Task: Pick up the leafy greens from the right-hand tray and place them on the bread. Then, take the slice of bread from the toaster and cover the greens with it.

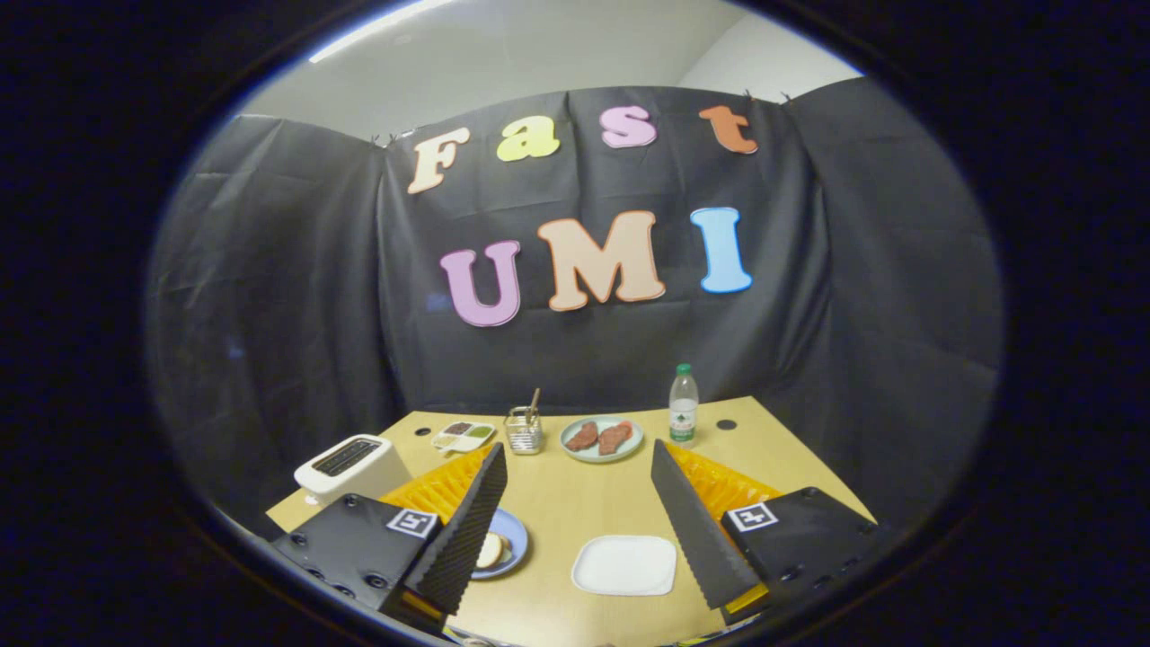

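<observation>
My gripper (577,447) is open and held above the near part of the wooden table (575,499), with nothing between its fingers. A white square tray (624,564) lies between the fingers, close in, and its surface looks plain white. A blue plate (510,545) holding a slice of bread (490,550) sits left of it, partly hidden behind the left finger. The white toaster (350,467) stands further left, beyond that finger. Its top slot is dark, and I cannot tell what is inside.
At the back of the table stand a green plate with two reddish meat slices (600,438), a water bottle (684,406), a small holder with a utensil (523,429) and a divided dish (464,436). Black cloth walls close the booth behind.
</observation>
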{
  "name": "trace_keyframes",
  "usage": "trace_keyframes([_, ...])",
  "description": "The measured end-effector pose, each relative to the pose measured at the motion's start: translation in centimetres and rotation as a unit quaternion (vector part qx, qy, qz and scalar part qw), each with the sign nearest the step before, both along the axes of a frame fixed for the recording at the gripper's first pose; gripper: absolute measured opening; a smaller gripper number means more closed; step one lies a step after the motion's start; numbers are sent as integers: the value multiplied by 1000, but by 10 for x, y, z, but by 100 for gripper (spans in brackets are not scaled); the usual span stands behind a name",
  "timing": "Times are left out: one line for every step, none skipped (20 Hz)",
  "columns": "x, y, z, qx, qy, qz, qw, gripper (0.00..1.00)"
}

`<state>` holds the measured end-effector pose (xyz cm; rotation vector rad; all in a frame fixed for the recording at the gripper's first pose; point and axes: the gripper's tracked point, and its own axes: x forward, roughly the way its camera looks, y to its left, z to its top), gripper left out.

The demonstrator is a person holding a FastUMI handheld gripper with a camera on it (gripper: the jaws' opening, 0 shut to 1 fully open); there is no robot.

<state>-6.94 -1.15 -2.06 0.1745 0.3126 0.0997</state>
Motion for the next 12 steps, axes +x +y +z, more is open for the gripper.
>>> trace_keyframes([-5,-4,5,-2,-7,-8,1000,100])
trace_keyframes([-8,-10,9,-5,-13,-16,1000,100])
trace_keyframes([-11,-15,13,-8,-22,-24,999,100])
trace_keyframes([-12,-18,18,-10,-28,-29,999,100])
trace_keyframes([-12,-20,22,-12,-36,-34,999,100])
trace_keyframes([-13,-23,25,-14,-39,-39,998,100])
trace_keyframes([-13,-26,28,-15,-42,-43,998,100])
trace_keyframes([-15,-28,32,-16,-47,-47,998,100])
trace_keyframes([-15,-30,37,-17,-53,-50,997,100])
trace_keyframes([-14,-32,38,-20,-57,-55,997,100])
trace_keyframes([-14,-36,39,-25,-57,-61,996,100])
trace_keyframes([-14,-38,38,-29,-58,-65,996,100])
